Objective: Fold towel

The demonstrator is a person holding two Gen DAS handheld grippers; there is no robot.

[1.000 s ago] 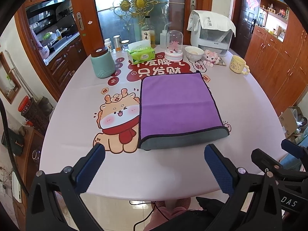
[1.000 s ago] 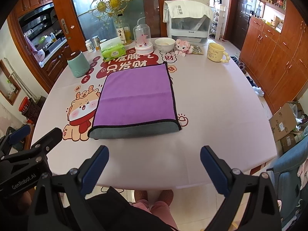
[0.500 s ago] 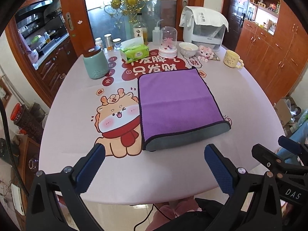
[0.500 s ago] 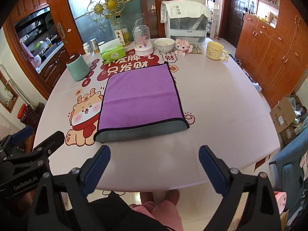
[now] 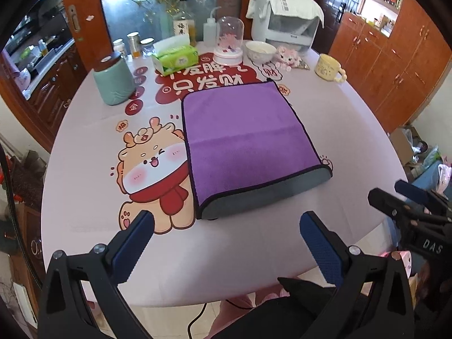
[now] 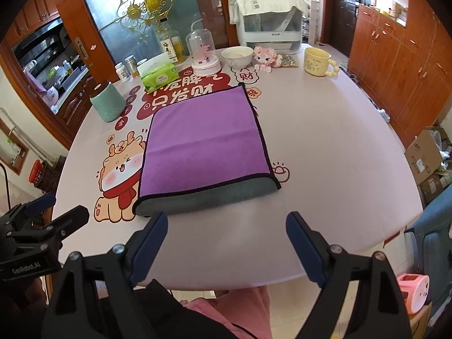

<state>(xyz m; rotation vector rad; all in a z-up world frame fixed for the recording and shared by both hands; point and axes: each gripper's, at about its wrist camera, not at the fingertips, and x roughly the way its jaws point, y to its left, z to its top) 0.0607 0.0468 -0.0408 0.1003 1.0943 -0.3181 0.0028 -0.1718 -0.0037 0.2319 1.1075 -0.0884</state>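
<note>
left claw (image 5: 226, 223) agape, purple towel (image 5: 245, 138), cartoon-printed table (image 5: 339, 118), wooden cabinets (image 5: 395, 65)

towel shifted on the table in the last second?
No. The towel keeps its spot beside the printed deer; only the cameras moved closer.

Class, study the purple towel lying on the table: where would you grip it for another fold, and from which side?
Probably the towel's two near corners, approached from the near table edge: the rounded grey fold faces both open grippers, left gripper, right gripper.
</note>
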